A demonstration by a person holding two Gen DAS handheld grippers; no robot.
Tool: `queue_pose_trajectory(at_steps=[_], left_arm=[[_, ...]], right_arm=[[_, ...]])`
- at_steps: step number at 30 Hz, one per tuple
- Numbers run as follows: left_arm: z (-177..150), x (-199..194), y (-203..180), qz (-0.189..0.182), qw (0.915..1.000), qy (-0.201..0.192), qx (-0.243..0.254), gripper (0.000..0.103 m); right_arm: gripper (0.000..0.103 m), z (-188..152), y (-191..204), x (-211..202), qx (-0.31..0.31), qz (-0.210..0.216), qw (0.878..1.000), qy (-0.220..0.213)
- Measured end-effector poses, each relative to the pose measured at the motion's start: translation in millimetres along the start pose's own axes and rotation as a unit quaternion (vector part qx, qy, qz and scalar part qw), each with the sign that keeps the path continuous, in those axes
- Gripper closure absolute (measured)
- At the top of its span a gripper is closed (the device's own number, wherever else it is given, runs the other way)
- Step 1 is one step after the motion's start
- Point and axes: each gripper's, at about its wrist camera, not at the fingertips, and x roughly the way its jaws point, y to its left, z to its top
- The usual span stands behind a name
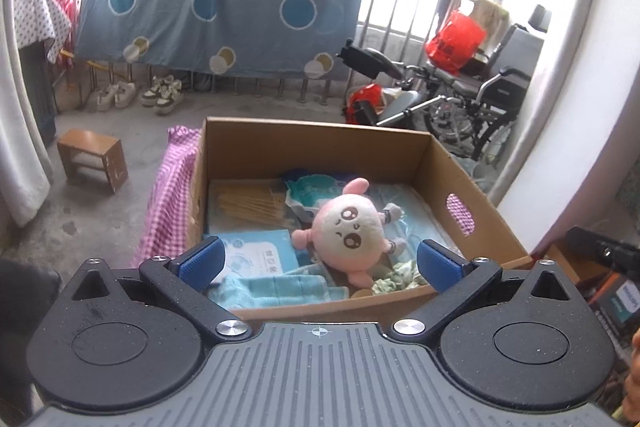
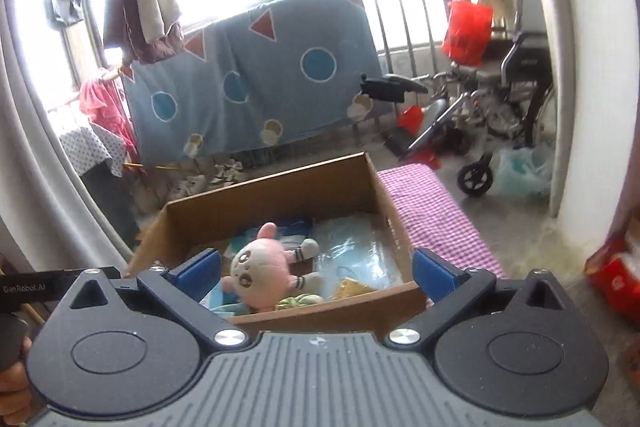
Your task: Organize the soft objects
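Observation:
A pink round plush toy [image 1: 352,231] lies inside an open cardboard box [image 1: 472,195], on top of folded light-blue cloths [image 1: 276,291], packets and a green scrunchie [image 1: 396,277]. My left gripper [image 1: 320,263] hovers above the box's near edge, open, with nothing between its blue pads. In the right wrist view the same plush toy [image 2: 262,273] lies in the box [image 2: 280,199], and my right gripper [image 2: 318,273] stands wide open and empty over the near wall.
The box rests on a pink checked surface [image 2: 432,215]. A small wooden stool [image 1: 94,159] stands on the concrete floor at left. A wheelchair [image 1: 472,95], red bags [image 2: 466,31], shoes [image 1: 140,93] and a hanging blue sheet [image 1: 208,3] line the railing behind.

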Motion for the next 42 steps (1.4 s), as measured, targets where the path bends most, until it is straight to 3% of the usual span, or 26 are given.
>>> queue_pose_trajectory(at_steps=[4,7,12,15,21,29,42], left_arm=[[-10,9,-1,-0.027,0.9986,0.01,-0.044,0.0],[-17,14,-1,-0.016,0.9978,0.015,-0.063,0.0],[-18,15,-14,0.052,0.9986,0.002,0.004,0.0],[-18,16,-20,0.078,0.9967,0.004,0.02,0.0],[-18,28,-17,0.089,0.9948,0.049,-0.01,0.0],[-19,26,-20,0.11,0.9926,0.05,-0.018,0.0],[-20,28,-19,0.122,0.9907,0.059,-0.013,0.001]], right_arm=[[0.0,-3,15,7,-0.034,-0.009,0.999,-0.007],[0.0,-7,26,12,-0.061,-0.025,0.998,-0.01],[0.0,-16,44,20,-0.1,-0.047,0.994,-0.015],[0.0,-18,49,28,-0.098,-0.032,0.995,0.001],[0.0,-22,51,40,-0.083,-0.014,0.996,0.038],[0.0,-24,51,52,-0.088,-0.03,0.993,0.072],[0.0,-22,52,56,-0.088,-0.04,0.992,0.084]])
